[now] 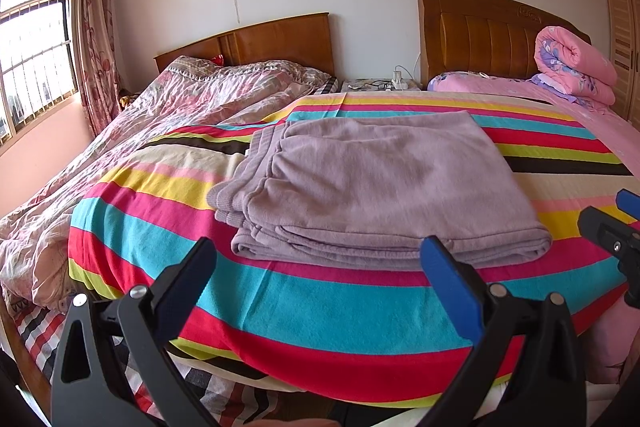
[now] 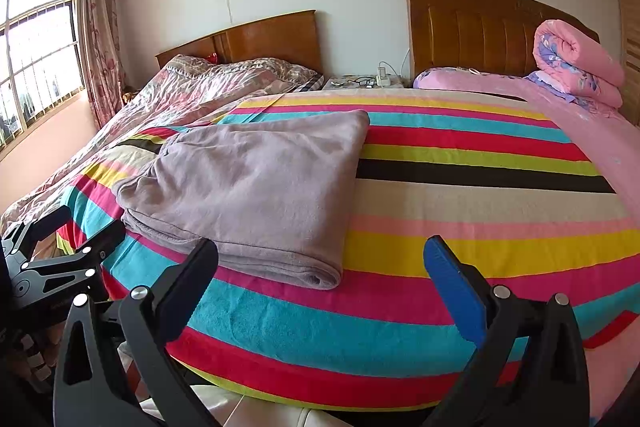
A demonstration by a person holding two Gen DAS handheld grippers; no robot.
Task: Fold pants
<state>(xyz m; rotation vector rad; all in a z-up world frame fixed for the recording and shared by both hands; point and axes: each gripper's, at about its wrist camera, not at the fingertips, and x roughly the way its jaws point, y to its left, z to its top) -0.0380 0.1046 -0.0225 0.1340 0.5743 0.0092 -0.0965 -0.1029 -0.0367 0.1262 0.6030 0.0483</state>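
Left gripper (image 1: 318,259): spread wide, empty, held short of the bed's near edge.
Right gripper (image 2: 320,259): likewise wide apart, nothing held.
Pants (image 1: 376,183): lay folded in a flat layered stack on the striped blanket (image 1: 320,311), apart from both tools.
Progress: judged complete or nearly so; perhaps only tidying left.
Beyond: rolled pink quilt (image 1: 576,65) by the headboard (image 1: 480,39).
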